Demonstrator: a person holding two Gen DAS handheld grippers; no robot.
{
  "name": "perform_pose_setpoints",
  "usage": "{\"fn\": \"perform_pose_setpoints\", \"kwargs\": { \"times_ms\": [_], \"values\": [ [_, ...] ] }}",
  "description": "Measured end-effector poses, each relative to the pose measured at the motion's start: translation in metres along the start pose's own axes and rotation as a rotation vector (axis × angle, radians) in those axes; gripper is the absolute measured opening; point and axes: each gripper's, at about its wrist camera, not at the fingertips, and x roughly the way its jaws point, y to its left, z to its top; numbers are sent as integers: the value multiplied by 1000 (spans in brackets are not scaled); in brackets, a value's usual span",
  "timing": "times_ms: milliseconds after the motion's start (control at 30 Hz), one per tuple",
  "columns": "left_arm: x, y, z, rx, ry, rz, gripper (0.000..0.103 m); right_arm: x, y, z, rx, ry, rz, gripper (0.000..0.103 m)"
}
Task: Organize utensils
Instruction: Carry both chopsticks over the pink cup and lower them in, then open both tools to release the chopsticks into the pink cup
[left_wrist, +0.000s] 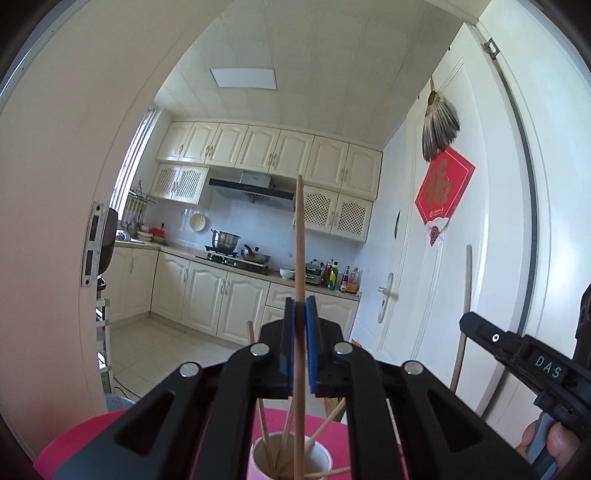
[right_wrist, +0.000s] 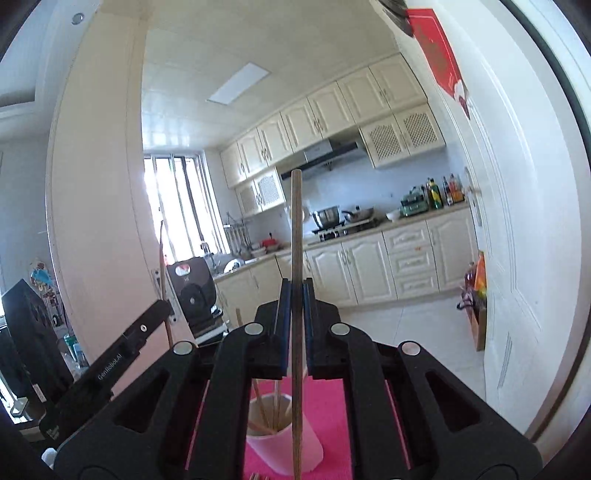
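Several chopsticks already stand in the pink cup (right_wrist: 282, 448) on the pink mat, while the left claw (left_wrist: 300, 321) and right claw (right_wrist: 295, 306) each pinch one chopstick (left_wrist: 300, 240) upright above it, not yet dropped in.

Readable on the right tool (left_wrist: 524, 354), seen from the left wrist view: white capitals "DAS" on its black side. On the left tool (right_wrist: 110, 354), seen from the right wrist view: pale lettering "GenRobot.AI" along its black arm. On the red diamond-shaped paper (left_wrist: 445, 184) stuck to the white door (left_wrist: 424, 258): one large gold Chinese character, apparently "福", with a line of tiny white print beneath, too small to make out. Elsewhere, bottle labels on the kitchen worktop (left_wrist: 325, 290): illegible.
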Motion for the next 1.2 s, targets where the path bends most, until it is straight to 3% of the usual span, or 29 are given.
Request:
{"fn": "perform_pose_setpoints", "kwargs": {
  "times_ms": [100, 233, 533, 867, 900, 933, 967, 1200],
  "values": [
    [18, -2, -4, -4, -12, 6, 6, 13, -2, 3, 13, -69, 27, 7],
    [30, 5, -18, 6, -10, 14, 6, 32, -2, 2, 4, -88, 52, 7],
    [51, 22, -43, 2, 28, 27, 6, 61, 4, -19, 13, -68, 119, 7],
    [59, 28, -56, 7, 114, 2, 7, 69, 2, -28, -16, -30, 124, 7],
    [60, 28, -55, 7, 120, -4, 12, 69, 2, -29, -18, -25, 123, 7],
    [59, 28, -55, 7, 122, -5, 24, 69, 2, -30, -21, -22, 123, 7],
    [57, 27, -55, 9, 116, -1, 28, 68, 3, -30, -27, -19, 120, 7],
    [48, 24, -48, 25, 109, 0, 33, 63, 6, -35, -35, 5, 107, 7]
  ]
}}
